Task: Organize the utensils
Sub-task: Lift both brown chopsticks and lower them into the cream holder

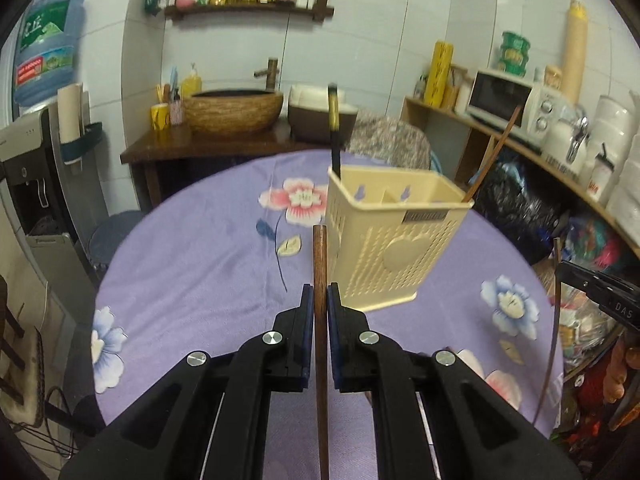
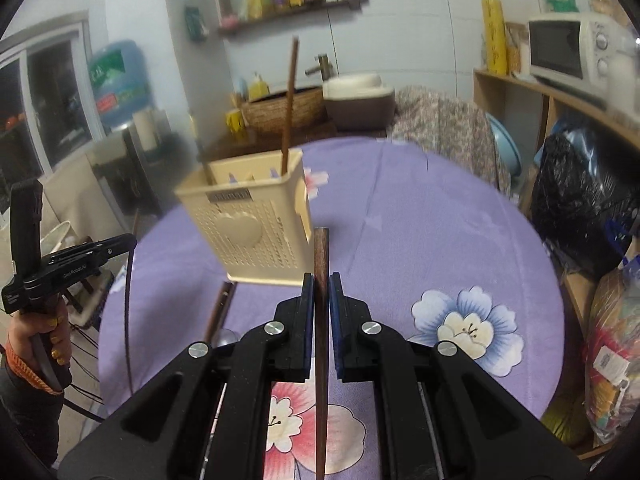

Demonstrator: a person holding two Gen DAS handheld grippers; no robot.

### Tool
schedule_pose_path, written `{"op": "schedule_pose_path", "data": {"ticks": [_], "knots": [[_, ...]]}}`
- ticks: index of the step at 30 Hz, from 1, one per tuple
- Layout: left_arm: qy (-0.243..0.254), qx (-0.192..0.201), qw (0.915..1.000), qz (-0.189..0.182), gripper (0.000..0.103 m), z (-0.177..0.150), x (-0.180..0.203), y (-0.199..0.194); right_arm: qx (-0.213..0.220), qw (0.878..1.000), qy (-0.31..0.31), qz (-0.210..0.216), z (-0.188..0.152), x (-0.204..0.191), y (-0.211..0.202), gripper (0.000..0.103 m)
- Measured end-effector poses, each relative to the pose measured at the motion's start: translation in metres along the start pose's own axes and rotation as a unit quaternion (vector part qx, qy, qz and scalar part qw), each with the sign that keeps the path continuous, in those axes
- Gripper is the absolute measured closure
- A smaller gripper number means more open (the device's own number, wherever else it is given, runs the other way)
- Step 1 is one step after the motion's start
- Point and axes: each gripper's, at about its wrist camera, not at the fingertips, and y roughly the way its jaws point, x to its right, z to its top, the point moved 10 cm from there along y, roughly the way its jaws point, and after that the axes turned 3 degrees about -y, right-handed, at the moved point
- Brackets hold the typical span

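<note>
My left gripper [image 1: 320,292] is shut on a brown wooden chopstick [image 1: 319,256] that stands upright between its pads. Just beyond and to the right stands a cream perforated utensil basket [image 1: 394,240]. It holds a black-and-yellow handled utensil [image 1: 334,128] and a thin brown chopstick [image 1: 494,152]. My right gripper [image 2: 321,280] is shut on another brown chopstick [image 2: 321,252], with the basket [image 2: 256,228] ahead on its left. A brown utensil [image 2: 218,312] lies on the cloth below the basket. Each view catches the other gripper at its edge: right gripper [image 1: 562,268], left gripper [image 2: 128,242].
The round table wears a purple floral cloth [image 1: 200,240]. Behind it are a wooden counter with a woven-look basin [image 1: 234,110] and a chair draped in patterned fabric [image 2: 444,128]. A shelf with a microwave [image 1: 504,100] and a black bag [image 2: 580,200] line the right side.
</note>
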Motion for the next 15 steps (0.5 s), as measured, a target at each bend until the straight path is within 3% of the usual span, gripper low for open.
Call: {"op": "schedule_pose_path", "data": {"ticks": [7,15], "knots": [[-0.005,0.041,0.9991,-0.011,0.095,0.021,0.0,-0.032,0.04,0.999,-0.016,0.006,0.022,-0.011,-0.041,0.094],[-0.004,0.055,0.9984,-0.013,0.095,0.025,-0.001,-0.04,0.046,0.999,-0.018,0.007,0.027,-0.015,-0.051,0.095]]}}
